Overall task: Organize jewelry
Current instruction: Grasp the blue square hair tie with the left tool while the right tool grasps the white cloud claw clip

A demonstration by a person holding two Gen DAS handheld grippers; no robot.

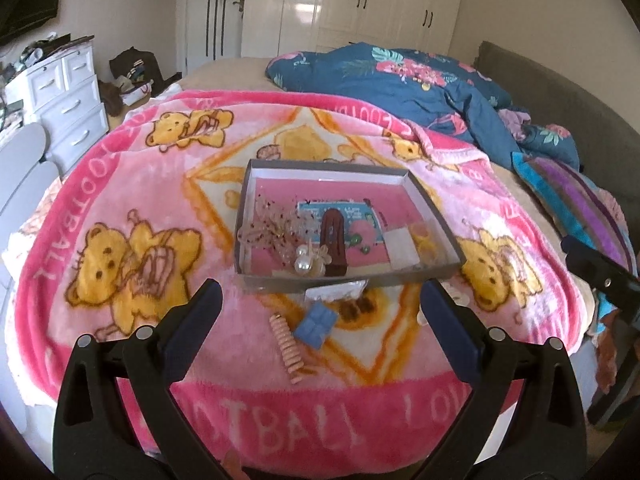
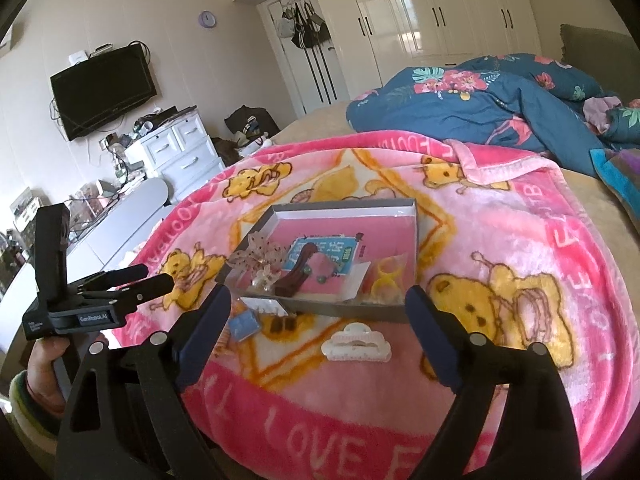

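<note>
both grippers open over the bed, nothing held
white hair claw (image 2: 356,345) lies just ahead between the right gripper (image 2: 318,312) jaws, long axis crosswise, short of the tray (image 2: 340,307); left gripper (image 1: 320,304) faces the peach clip (image 1: 289,350).

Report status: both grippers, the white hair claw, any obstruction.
Left gripper and right gripper open, empty. White hair claw on blanket, outside tray. Nothing blocking.

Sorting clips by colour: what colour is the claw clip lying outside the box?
White claw clip, clearest in the right wrist view.
</note>
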